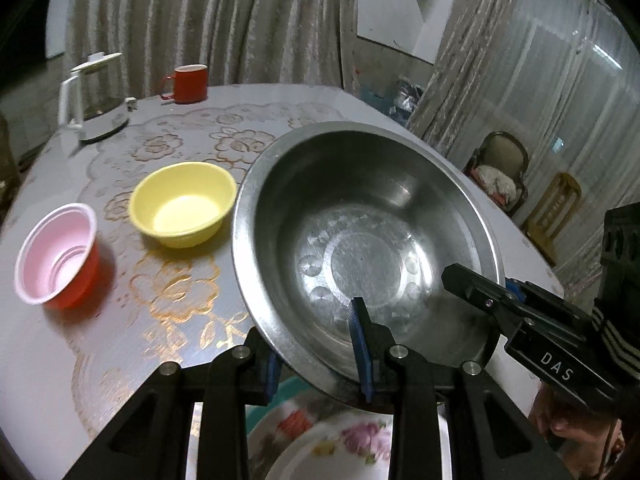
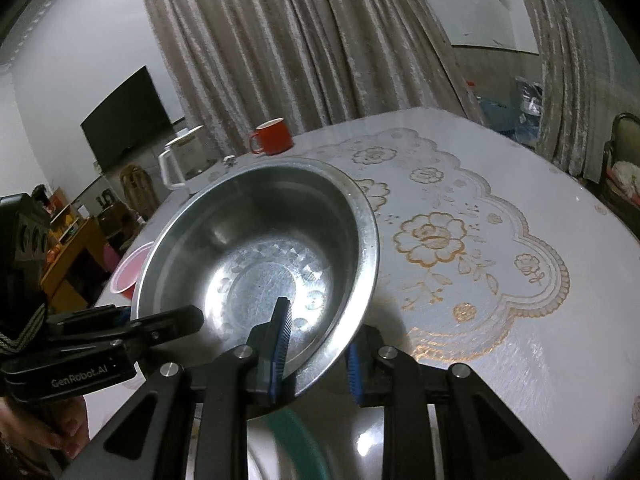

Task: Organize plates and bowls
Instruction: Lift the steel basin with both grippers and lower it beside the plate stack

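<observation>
At nine o'clock the red plastic cup with pale pink lining and yellow plastic bowl are sitting on the lace-covered surface. I'm clenching my left gripper and right gripper on the wide stainless-steel basin, raised at centre: stiff, light, slippery, best pinched at opposite rims. A flowered plate is lying half hidden below.

Dim indoor light, glare inside steel basin, fisheye-warped, blurred edges.
</observation>
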